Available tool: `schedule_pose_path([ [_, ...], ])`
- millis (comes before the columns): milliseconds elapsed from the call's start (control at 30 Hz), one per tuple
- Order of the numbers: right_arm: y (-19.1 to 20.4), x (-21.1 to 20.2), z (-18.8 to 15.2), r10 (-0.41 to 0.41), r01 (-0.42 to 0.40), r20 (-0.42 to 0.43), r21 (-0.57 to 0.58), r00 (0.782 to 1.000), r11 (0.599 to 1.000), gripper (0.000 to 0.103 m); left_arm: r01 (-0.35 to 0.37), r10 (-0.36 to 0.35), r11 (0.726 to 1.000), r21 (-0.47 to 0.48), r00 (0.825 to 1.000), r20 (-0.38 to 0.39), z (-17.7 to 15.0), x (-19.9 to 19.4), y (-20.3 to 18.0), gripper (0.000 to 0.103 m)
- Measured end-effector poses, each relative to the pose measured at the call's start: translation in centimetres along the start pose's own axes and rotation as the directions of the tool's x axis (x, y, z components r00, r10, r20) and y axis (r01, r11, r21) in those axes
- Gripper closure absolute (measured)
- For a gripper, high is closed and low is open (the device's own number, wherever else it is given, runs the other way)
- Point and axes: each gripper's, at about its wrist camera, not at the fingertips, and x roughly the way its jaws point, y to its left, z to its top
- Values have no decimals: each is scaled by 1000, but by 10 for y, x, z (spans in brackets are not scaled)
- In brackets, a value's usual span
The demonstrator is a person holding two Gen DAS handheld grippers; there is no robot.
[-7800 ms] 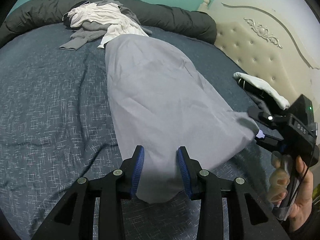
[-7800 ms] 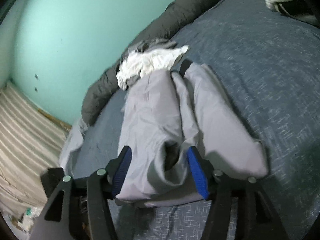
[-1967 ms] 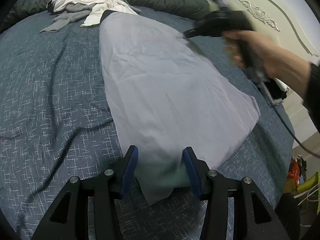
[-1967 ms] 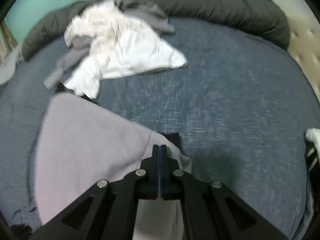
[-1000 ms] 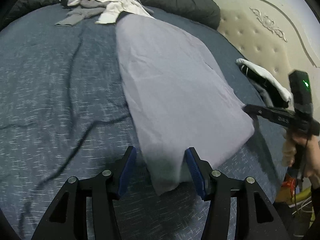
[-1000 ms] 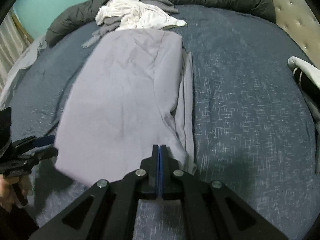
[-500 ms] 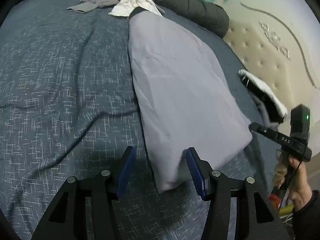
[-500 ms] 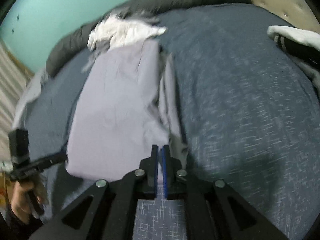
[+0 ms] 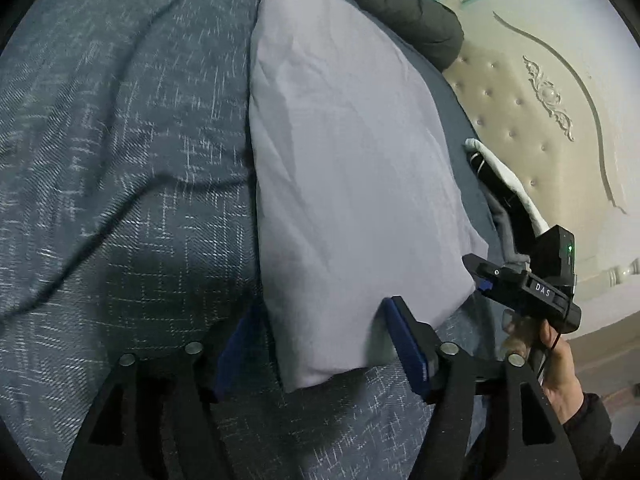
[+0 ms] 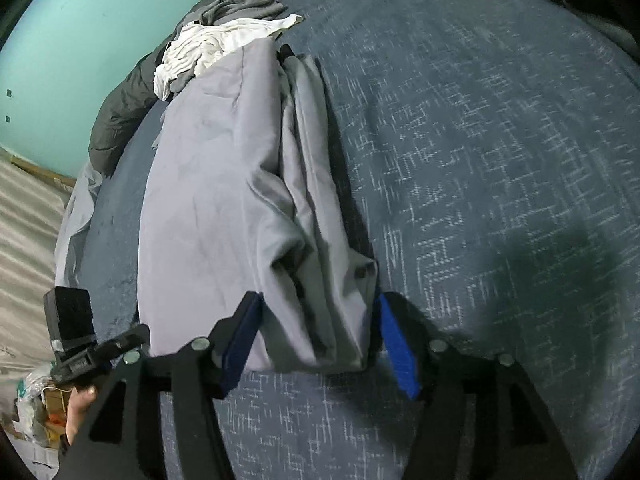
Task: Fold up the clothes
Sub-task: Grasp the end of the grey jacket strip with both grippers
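Observation:
A long light-grey garment (image 9: 352,160) lies folded lengthwise on the dark blue bedspread (image 9: 120,160). My left gripper (image 9: 320,340) hangs low over the garment's near left corner. Its jaws are opening, with that corner lying loose between the blue pads. In the right wrist view the garment (image 10: 208,200) shows bunched layers along its right edge. My right gripper (image 10: 318,340) straddles the near right end; its jaws are opening around the bunched cloth without pinching it. Each view shows the other gripper at its edge, held by a hand: the right one (image 9: 520,292) and the left one (image 10: 80,344).
A pile of white and grey clothes (image 10: 216,52) sits past the garment's far end. A rolled dark grey duvet (image 9: 400,4) lines the far edge. A black and white garment (image 9: 504,184) lies by the padded cream headboard (image 9: 540,100).
My right gripper went from shut to open and came down over the garment's near right end. The left gripper's jaws widened and sank closer to the bed.

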Motion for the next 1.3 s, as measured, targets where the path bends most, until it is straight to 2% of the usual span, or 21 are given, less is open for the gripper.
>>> schedule_pose_path([
  [200,8,12,6,1,-1,-15,-33,1000,999,41,4,-4,1000,4,1000,13,-1,4,0,28],
  [300,15,15,6,-13,13,-11,-60,1000,998,43,3,-3,1000,6,1000,20,-1,3,1,27],
  [367,20,17,6,-27,26,-6,-84,1000,996,50,-1,1,1000,10,1000,24,-1,3,-1,27],
  [433,25,14,5,-25,25,2,-104,1000,994,66,-5,4,1000,22,1000,29,0,5,-8,29],
  [467,28,13,5,-20,21,7,-113,1000,993,71,-5,4,1000,27,1000,30,1,6,-12,35],
  [533,33,9,3,-12,14,15,-133,1000,991,82,-7,6,1000,31,999,34,3,6,-16,38],
  [667,38,10,5,-9,10,7,-159,1000,987,83,-7,6,999,35,999,39,4,8,-16,40],
  [800,31,28,13,14,-16,-15,-129,1000,992,75,3,-4,999,36,999,38,6,11,-12,40],
  [900,31,33,17,22,-23,-13,-128,1000,991,73,0,-2,999,46,999,44,8,11,-13,40],
  [967,34,31,17,16,-16,-4,-146,1000,989,76,-6,3,999,54,999,47,9,10,-14,41],
  [1067,44,26,16,8,-5,15,-183,1000,983,84,-18,14,997,78,998,56,10,3,-23,49],
  [1233,40,27,21,52,-50,15,-143,999,989,85,-4,1,997,73,999,39,14,8,-24,49],
  [1300,37,33,22,61,-60,-1,-139,998,988,81,7,-9,998,60,999,33,13,12,-18,47],
])
